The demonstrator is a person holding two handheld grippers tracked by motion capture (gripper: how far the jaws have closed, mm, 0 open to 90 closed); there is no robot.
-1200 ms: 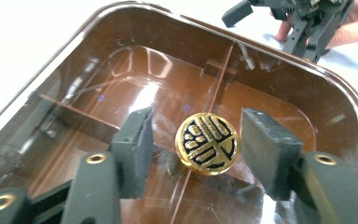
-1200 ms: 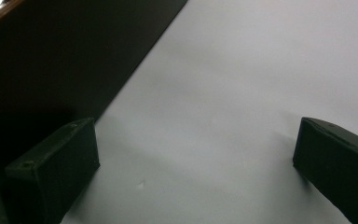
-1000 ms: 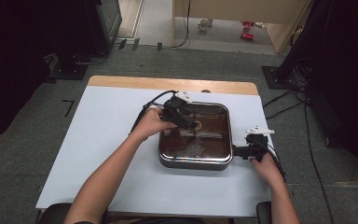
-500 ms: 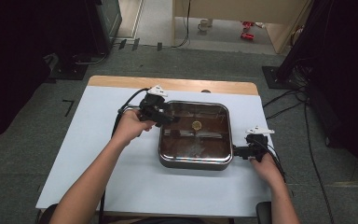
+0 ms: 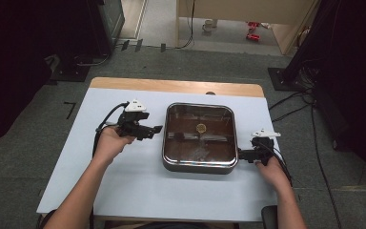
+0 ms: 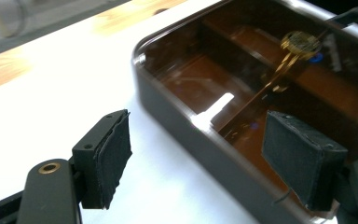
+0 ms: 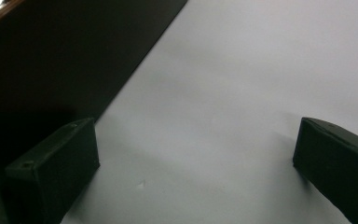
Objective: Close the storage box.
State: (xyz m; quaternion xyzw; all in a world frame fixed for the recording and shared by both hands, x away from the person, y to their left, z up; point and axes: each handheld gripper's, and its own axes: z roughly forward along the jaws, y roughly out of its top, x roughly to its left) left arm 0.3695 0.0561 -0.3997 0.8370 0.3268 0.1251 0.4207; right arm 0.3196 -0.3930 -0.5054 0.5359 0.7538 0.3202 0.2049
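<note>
Flanking the pan (image 5: 199,137) at mid-table (image 5: 124,191) with both grippers.
The pan sits square on the white sheet, so you can come at it from both sides. Your left gripper (image 5: 153,130) lies level just off its left wall, jaws just widened and empty; your right gripper (image 5: 241,154) rests low by the near right corner, jaws apart, gripping nothing.
</note>
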